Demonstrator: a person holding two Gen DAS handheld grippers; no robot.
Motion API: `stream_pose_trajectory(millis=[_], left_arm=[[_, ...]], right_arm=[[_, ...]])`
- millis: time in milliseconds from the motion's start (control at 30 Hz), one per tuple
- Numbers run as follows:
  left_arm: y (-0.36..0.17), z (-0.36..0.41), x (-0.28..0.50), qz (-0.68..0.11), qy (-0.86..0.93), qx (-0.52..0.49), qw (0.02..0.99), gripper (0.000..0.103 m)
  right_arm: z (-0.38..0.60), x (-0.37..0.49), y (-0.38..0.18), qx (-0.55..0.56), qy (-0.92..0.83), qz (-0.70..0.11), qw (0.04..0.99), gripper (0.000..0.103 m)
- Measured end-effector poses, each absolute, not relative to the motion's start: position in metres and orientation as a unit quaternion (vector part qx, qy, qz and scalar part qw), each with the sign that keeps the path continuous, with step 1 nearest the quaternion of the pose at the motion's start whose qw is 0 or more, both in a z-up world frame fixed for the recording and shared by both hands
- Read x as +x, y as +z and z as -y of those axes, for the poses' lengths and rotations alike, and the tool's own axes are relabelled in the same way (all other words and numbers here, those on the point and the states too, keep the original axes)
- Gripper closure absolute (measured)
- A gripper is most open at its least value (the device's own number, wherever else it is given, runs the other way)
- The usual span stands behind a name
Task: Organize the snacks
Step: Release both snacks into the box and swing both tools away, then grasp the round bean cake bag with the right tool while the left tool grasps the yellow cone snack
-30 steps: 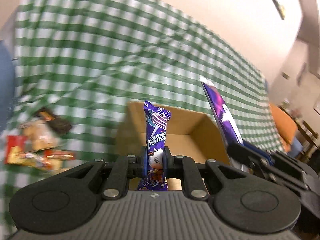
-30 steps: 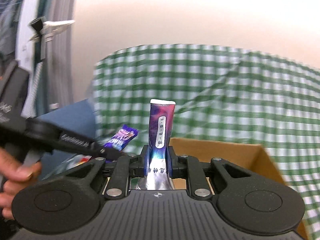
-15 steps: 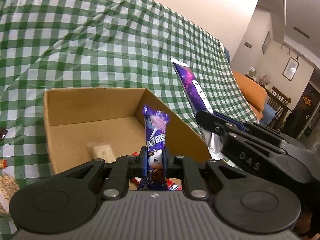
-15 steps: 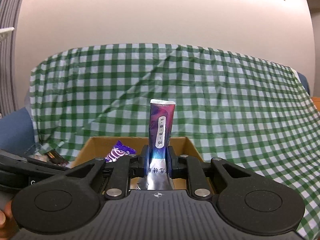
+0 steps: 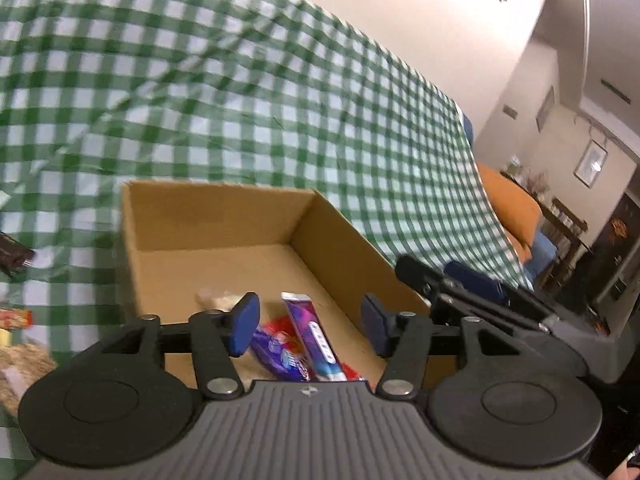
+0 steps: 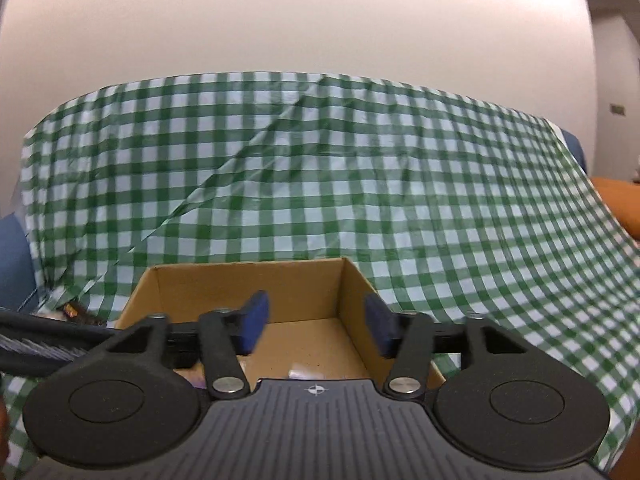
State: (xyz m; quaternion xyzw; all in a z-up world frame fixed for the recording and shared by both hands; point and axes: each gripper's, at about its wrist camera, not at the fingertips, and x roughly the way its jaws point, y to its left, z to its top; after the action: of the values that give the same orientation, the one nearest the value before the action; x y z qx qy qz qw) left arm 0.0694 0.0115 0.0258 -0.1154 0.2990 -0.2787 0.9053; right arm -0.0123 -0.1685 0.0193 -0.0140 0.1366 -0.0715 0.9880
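An open cardboard box (image 5: 208, 216) stands on the green checked cloth; it also shows in the right wrist view (image 6: 248, 284). Inside it lie a long purple snack bar (image 5: 310, 332), a purple cartoon-print snack packet (image 5: 276, 356), a red packet (image 5: 280, 326) and a pale snack (image 5: 218, 300). My left gripper (image 5: 310, 326) is open and empty just above the box's near side. My right gripper (image 6: 316, 328) is open and empty over the box's right part; it shows at the box's right edge in the left wrist view (image 5: 472, 300).
Loose snacks lie on the cloth left of the box: a dark packet (image 5: 14, 256), a red packet (image 5: 14, 318) and a tan one (image 5: 20, 368). An orange cushion (image 5: 512, 204) and furniture stand off to the right. A wall (image 6: 280, 20) rises behind the table.
Both grippers have opened. The purple cartoon packet left the left gripper and the long purple bar left the right gripper; both now lie in the box.
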Motion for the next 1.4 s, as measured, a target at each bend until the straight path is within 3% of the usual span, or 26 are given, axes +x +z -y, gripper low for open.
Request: stream_pose_trajectory(millis=[167, 267, 500, 700, 833, 1033, 1100, 1167, 1233, 1400], left_arm=[[0.039, -0.059, 0.065, -0.278, -0.235, -0.136, 0.921, 0.038], [0.054, -0.1, 0.057, -0.257, -0.159, -0.125, 0.945, 0.025], [0.084, -0.198, 0.014, -0.151, 0.164, 0.0, 0.975, 0.023], [0.086, -0.275, 0.003, -0.164, 0.381, 0.029, 0.91, 0.022], [0.078, -0.303, 0.012, -0.205, 0.406, 0.008, 0.891, 0.02], [0.097, -0.275, 0.032, -0.099, 0.292, 0.012, 0.951, 0.019], [0.089, -0.26, 0.052, -0.128, 0.181, 0.004, 0.975, 0.019], [0.068, -0.245, 0.082, -0.219, 0.07, 0.004, 0.973, 0.023], [0.042, -0.224, 0.108, -0.301, 0.014, 0.041, 0.953, 0.039], [-0.015, -0.193, 0.143, -0.371, -0.038, 0.145, 0.916, 0.037]], right_arm=[[0.15, -0.009, 0.019, -0.007, -0.058, -0.134, 0.989, 0.045], [0.132, -0.009, 0.02, -0.005, -0.037, -0.126, 0.991, 0.044], [0.072, -0.015, 0.018, -0.024, 0.055, -0.092, 0.994, 0.041], [0.016, -0.014, 0.007, -0.058, 0.15, -0.095, 0.982, 0.04], [-0.014, -0.008, -0.004, -0.075, 0.204, -0.12, 0.969, 0.036], [-0.055, 0.012, -0.033, -0.113, 0.242, -0.192, 0.944, 0.023], [-0.065, 0.028, -0.046, -0.122, 0.235, -0.228, 0.937, 0.021], [-0.07, 0.042, -0.059, -0.127, 0.219, -0.257, 0.933, 0.021], [-0.075, 0.057, -0.071, -0.127, 0.207, -0.286, 0.927, 0.017], [-0.077, 0.085, -0.099, -0.121, 0.183, -0.338, 0.915, 0.015]])
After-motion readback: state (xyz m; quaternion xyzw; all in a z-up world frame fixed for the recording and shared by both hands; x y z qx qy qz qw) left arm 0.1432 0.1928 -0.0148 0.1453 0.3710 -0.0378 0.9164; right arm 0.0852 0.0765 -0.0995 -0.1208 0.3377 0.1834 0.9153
